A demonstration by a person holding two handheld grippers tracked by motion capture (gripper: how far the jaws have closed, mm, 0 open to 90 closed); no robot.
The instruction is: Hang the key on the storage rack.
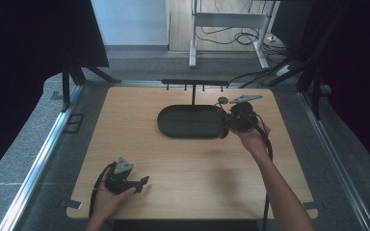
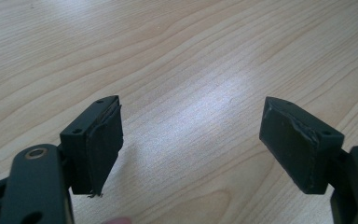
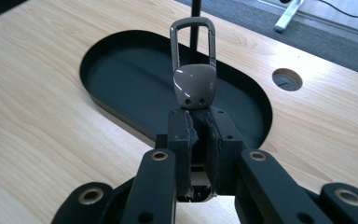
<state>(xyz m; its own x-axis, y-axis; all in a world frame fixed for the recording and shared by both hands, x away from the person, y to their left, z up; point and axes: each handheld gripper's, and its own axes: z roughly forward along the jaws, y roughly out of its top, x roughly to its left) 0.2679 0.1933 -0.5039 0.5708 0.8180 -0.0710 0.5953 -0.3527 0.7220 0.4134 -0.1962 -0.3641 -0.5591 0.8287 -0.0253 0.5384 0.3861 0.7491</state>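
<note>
My right gripper (image 3: 200,119) is shut on a grey metal key fob with a carabiner clip (image 3: 193,70), which sticks up from between the jaws. It hovers at the right end of a black oval tray (image 1: 188,121), where the right gripper (image 1: 225,126) points left in the high view. A thin black post (image 3: 195,11) rises behind the tray (image 3: 121,79). My left gripper (image 1: 144,182) rests near the table's front left, held in a hand. In the left gripper view the left gripper (image 2: 191,135) is open over bare wood, its worn pads (image 2: 103,142) wide apart.
A black rack with several hooks (image 1: 193,83) stands on the post at the table's far edge. A round cable hole (image 3: 287,79) lies in the wooden tabletop (image 1: 183,163) right of the tray. Grey carpet, desk legs and loose cables lie beyond the table.
</note>
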